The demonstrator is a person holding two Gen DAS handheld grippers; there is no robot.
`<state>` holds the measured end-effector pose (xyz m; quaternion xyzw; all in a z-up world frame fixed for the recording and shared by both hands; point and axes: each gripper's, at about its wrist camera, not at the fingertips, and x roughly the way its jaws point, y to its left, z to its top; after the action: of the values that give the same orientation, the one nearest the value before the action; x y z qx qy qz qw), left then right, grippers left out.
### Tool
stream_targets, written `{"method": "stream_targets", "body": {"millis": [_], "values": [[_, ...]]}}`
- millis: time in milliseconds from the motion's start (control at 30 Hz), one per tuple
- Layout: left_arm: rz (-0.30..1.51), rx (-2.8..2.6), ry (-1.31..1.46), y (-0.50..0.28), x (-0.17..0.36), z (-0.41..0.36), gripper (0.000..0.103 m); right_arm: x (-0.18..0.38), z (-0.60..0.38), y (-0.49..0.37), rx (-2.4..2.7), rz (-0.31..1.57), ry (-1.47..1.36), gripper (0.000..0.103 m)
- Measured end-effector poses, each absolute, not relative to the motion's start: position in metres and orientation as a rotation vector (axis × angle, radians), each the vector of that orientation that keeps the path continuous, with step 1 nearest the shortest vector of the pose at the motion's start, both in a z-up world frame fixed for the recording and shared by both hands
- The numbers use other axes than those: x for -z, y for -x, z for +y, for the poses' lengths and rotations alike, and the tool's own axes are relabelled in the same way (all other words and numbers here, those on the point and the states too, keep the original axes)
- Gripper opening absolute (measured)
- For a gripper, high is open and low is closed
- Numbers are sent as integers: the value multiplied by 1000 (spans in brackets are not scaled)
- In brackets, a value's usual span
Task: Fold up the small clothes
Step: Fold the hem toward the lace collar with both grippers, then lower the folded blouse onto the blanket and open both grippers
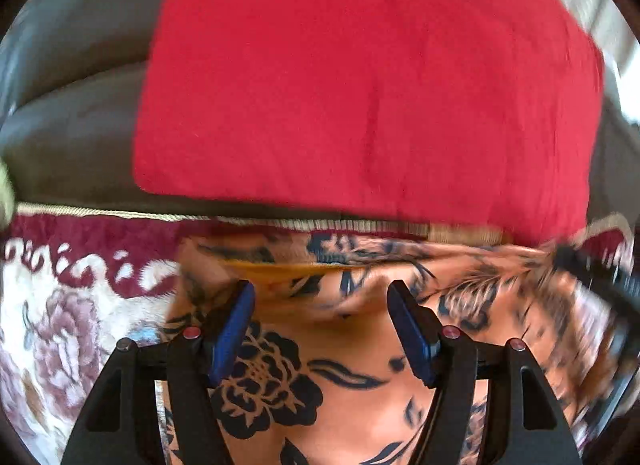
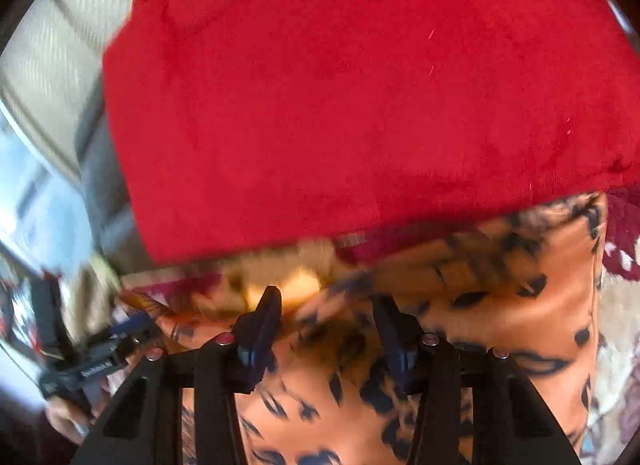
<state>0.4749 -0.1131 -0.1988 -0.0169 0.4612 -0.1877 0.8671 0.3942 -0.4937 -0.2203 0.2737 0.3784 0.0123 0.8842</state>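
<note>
An orange garment with dark blue flowers (image 1: 340,349) lies on a patterned rug, its far edge folded over; it fills the lower half of the right wrist view (image 2: 500,305) too. My left gripper (image 1: 320,301) is open just above the cloth near that folded edge, holding nothing. My right gripper (image 2: 326,305) is open above the same garment, also empty. The left gripper shows blurred at the lower left of the right wrist view (image 2: 96,361). Both views are motion-blurred.
A large red cloth (image 1: 360,77) drapes over a grey sofa (image 1: 76,105) just beyond the garment; it also fills the upper right wrist view (image 2: 360,97). A maroon and cream floral rug (image 1: 72,305) lies under the garment.
</note>
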Motion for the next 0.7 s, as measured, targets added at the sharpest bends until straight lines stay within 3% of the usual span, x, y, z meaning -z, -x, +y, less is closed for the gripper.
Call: {"method": "stream_targets", "body": {"millis": [300, 433, 533, 700], "values": [[949, 358, -34, -389, 208, -97, 69, 216, -493, -304, -87, 758, -631, 51], [1037, 256, -67, -368, 244, -85, 70, 240, -479, -264, -49, 841, -595, 51], [983, 247, -128, -348, 242, -82, 72, 271, -476, -246, -22, 946, -599, 50], [988, 231, -6, -339, 229, -66, 72, 256, -482, -233, 0, 961, -615, 52]]}}
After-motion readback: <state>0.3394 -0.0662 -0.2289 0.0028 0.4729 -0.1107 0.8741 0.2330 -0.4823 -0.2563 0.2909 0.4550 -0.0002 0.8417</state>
